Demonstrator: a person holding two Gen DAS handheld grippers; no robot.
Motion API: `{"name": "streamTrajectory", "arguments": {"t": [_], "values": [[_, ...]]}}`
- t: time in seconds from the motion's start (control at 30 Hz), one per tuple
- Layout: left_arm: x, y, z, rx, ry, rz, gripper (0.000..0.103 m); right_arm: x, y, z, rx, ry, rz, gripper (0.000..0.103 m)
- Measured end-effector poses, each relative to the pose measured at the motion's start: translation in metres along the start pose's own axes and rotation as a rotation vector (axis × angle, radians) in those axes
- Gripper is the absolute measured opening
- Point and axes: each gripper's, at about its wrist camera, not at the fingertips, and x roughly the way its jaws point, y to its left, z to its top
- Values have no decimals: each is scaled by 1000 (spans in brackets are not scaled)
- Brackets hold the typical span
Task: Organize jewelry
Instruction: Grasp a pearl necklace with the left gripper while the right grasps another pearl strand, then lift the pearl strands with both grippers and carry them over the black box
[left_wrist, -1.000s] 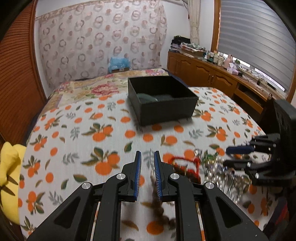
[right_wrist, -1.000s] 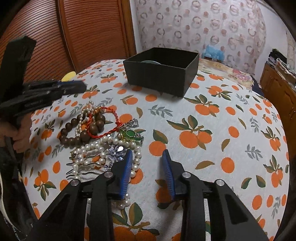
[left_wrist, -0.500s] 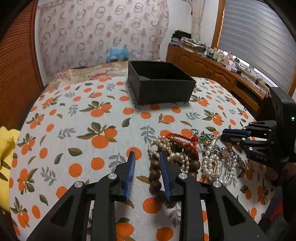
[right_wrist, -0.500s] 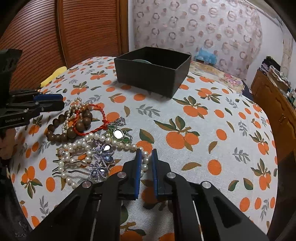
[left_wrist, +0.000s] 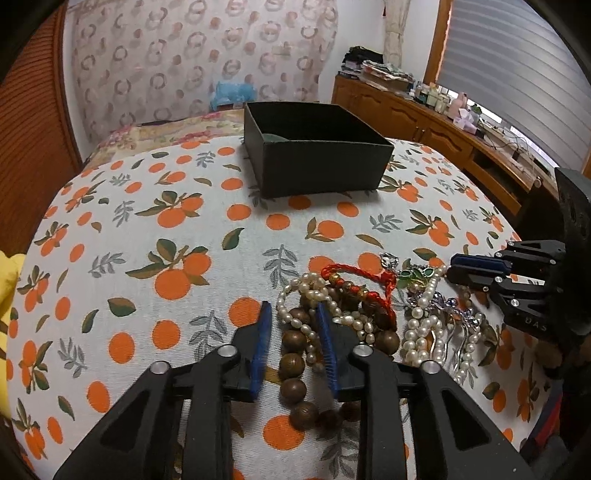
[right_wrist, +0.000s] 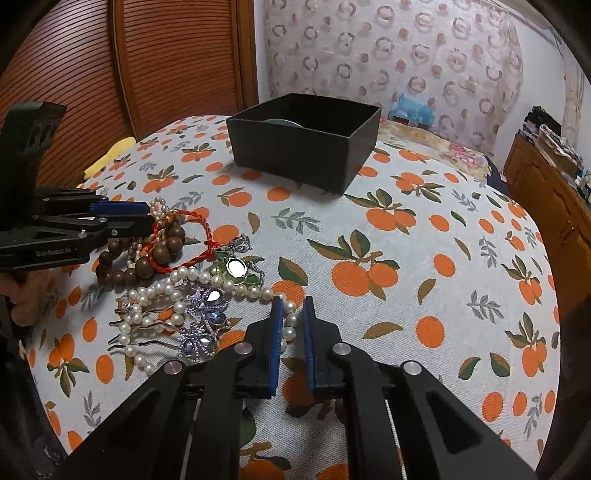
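Left wrist view: black box (left_wrist: 317, 147) contents mostly hidden. Left gripper (left_wrist: 293, 325) open astride wooden bead bracelet (left_wrist: 295, 354); right gripper (right_wrist: 293, 317) slightly open, possibly touching pearl necklace (right_wrist: 192, 275). Jewelry tangled near box.

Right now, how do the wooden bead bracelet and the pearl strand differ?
The wooden bead bracelet has large dark brown beads; the pearl strand has small white ones. The bracelet lies between the open fingers of the left gripper, while the strand's end lies between the narrower fingers of the right gripper. Both lie in one tangled pile on the orange-print cloth, outside the black box.
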Motion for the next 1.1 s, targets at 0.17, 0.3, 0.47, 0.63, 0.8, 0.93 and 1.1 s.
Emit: {"name": "streamTrajectory", "arguments": {"t": [0.17,0.3,0.47,0.63,0.8,0.93,1.1], "values": [[-6,-2,0,3,-21,-1,4,0,0,0,-1,0,-2,11],[-13,-1,0,8,-42,-3,4,0,-1,0,-2,0,-2,11],[-31,3,1,-15,-99,-3,4,0,1,0,-5,0,-6,11],[-55,6,5,-31,-167,-2,4,1,3,1,-12,1,-14,11],[-81,4,10,-32,-237,1,4,0,1,0,-7,1,-8,11],[-95,2,11,-25,-267,-6,4,0,3,1,-16,1,-15,11],[-103,-1,10,-11,-276,-9,4,-5,5,1,-7,-12,-3,8]]}}
